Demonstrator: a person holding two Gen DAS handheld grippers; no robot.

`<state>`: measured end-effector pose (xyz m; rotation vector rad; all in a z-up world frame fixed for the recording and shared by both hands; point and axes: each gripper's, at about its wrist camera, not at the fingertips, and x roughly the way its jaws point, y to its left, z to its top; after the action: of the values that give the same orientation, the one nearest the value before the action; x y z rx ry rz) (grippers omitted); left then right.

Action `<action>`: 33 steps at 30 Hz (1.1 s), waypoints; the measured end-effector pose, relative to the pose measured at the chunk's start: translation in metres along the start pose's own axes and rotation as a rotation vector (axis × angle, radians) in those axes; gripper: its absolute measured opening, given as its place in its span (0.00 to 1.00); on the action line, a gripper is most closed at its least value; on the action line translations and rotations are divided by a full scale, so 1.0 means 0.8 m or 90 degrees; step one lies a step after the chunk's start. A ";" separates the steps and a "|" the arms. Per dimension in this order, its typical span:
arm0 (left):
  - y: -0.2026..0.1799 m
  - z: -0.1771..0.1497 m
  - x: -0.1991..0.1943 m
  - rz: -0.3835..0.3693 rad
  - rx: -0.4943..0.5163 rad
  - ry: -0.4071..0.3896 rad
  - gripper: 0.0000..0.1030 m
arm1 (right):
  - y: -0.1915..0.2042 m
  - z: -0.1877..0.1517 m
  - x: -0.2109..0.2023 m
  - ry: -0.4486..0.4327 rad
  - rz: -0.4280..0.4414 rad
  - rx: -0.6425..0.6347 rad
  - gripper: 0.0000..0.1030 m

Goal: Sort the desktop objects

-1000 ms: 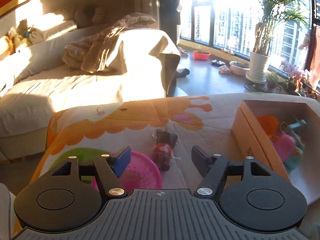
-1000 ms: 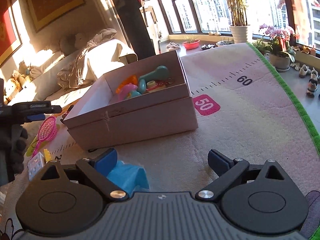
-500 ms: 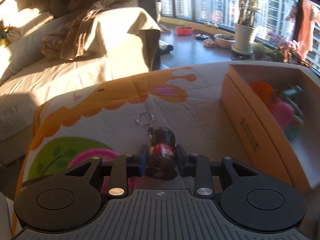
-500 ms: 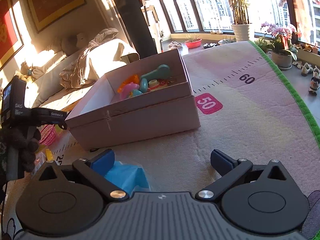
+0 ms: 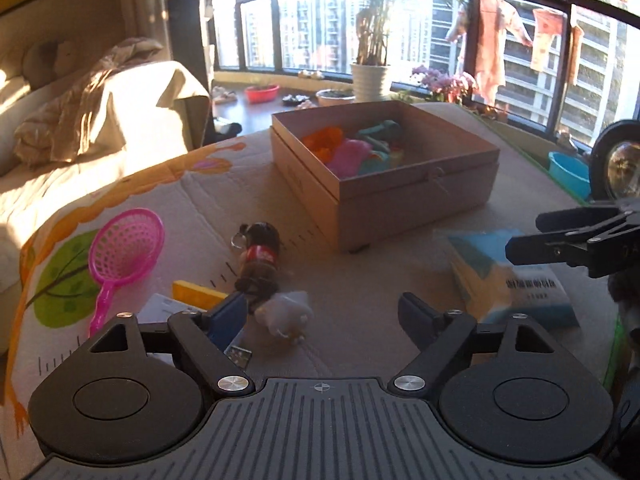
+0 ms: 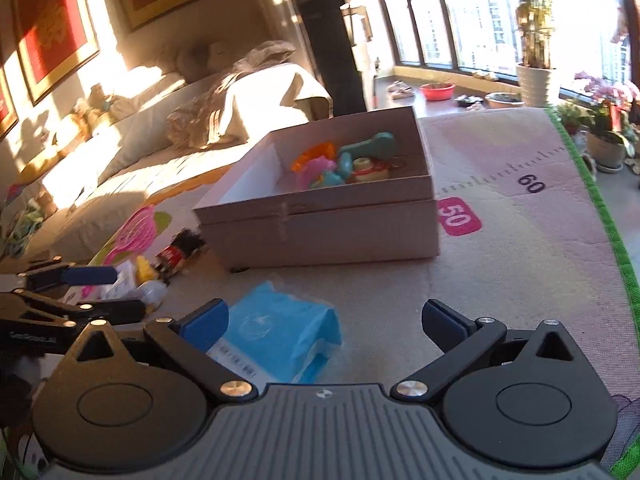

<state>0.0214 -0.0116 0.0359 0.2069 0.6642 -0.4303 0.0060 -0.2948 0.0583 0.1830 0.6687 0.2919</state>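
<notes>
Left gripper (image 5: 320,312) hangs low over a printed play mat (image 5: 224,184), its two blue-padded fingers spread wide with nothing between them. Going from the left of the mat: a pink toy net scoop (image 5: 120,252) lies flat on a green tree print. Next to it sit a yellow block (image 5: 196,294) and a white card or packet (image 5: 160,310), partly hidden behind the left finger. A small cola-bottle keychain (image 5: 260,256) lies on its side near the middle, with a pale, blurred little object (image 5: 286,316) just in front of it, close to the open fingers. Beyond these stands an open cardboard box (image 5: 400,204), already holding several bright toys: orange, pink and teal shapes (image 5: 352,152) piled against its far side. To the right of the box a blue-and-white tissue pack (image 6: 280,336) lies on the mat. Right gripper (image 6: 324,320) hovers over that pack, its fingers also spread wide and gripping nothing; the pack sits just inside the left finger.

Sorting looks partly done, judging by the toys in the box. Still loose on the mat are the scoop, block, card, keychain, pale object and tissue pack, so a fair share of the work seems to remain
</notes>
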 end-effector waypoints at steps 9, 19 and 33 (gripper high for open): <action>0.010 -0.004 0.029 0.014 -0.051 0.017 0.85 | 0.019 0.006 -0.008 -0.027 -0.128 -0.123 1.00; -0.023 -0.014 0.020 -0.164 0.002 0.011 0.84 | -0.003 0.006 0.003 0.003 -0.075 -0.030 1.00; -0.013 -0.019 0.029 -0.009 -0.007 0.035 0.91 | 0.002 0.005 0.002 0.004 -0.067 -0.021 1.00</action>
<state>0.0248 -0.0233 0.0092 0.2036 0.7221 -0.4356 0.0095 -0.2930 0.0609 0.1155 0.6772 0.2021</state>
